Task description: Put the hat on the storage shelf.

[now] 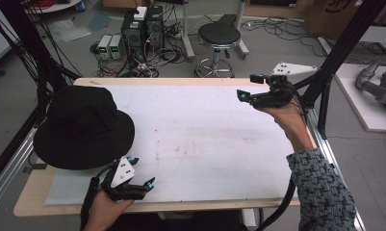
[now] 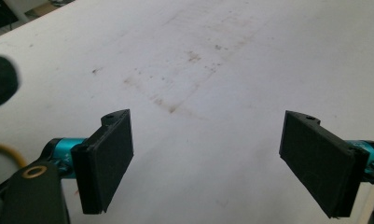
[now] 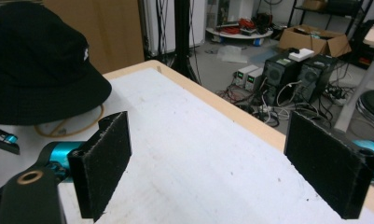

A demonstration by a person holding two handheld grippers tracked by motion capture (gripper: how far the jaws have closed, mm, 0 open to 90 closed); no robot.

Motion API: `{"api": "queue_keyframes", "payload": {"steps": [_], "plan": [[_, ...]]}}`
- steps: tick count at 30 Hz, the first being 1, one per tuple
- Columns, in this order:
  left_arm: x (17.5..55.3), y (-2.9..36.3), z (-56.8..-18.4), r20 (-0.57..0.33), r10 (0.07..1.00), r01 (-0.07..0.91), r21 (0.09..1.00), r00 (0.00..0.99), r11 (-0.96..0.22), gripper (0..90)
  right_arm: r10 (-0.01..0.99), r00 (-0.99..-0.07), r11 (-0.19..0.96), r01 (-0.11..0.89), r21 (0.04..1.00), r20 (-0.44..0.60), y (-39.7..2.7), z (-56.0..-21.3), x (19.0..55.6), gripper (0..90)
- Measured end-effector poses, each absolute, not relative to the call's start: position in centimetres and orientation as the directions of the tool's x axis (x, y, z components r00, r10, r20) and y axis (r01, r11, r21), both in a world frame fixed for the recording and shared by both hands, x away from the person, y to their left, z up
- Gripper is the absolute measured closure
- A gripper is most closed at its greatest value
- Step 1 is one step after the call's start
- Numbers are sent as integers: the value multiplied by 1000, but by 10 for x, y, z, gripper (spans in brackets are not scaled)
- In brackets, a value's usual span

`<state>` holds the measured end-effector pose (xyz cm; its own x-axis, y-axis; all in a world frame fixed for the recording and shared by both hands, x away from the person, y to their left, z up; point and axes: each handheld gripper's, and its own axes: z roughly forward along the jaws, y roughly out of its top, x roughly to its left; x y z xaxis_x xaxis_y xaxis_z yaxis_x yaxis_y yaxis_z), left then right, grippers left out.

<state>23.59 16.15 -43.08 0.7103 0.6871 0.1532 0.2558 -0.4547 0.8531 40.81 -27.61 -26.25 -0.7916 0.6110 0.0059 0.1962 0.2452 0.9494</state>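
left gripper sits at the near edge of the table, jaws spread wide with nothing between them, just beside the brim of the black bucket hat but not touching it. in the left gripper view the pads look like flat rectangular slabs of matte black foam-ish stuff on teal metal mounts, and between them is just the white mat, which has faint brownish smudges and speckles on it. there's a grey three-cornered plate on top of that gripper too.

right gripper is held up over the far right corner, well apart from the hat, jaws also spread and holding nothing. its pads have a rougher, fuzzy-looking edge.

hat is soft fabric, round crown, floppy brim all the way around, sitting brim down on the left side of the mat and hanging a bit over the left edge. from the right gripper view a small pale mark shows on the crown.

mat lies flat on a light wooden tabletop with rounded corners. sleeve on the right arm is a knit grey-and-dark pattern.
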Motion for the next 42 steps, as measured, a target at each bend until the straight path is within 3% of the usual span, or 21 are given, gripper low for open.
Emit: {"api": "queue_keyframes", "payload": {"steps": [12, 23, 42], "plan": [[254, 142, -433, 152, 677, 249, 854, 720, -457, 177, 643, -765, 231, 229, 946, 28, -306, -308, 383, 124], [252, 137, -432, 176, 677, 234, 852, 714, -469, 176, 640, -768, 242, 225, 944, 19, -306, -345, 361, 118], [253, 137, -432, 189, 676, 227, 849, 712, -477, 177, 637, -770, 231, 222, 947, 26, -303, -354, 353, 118]]}}
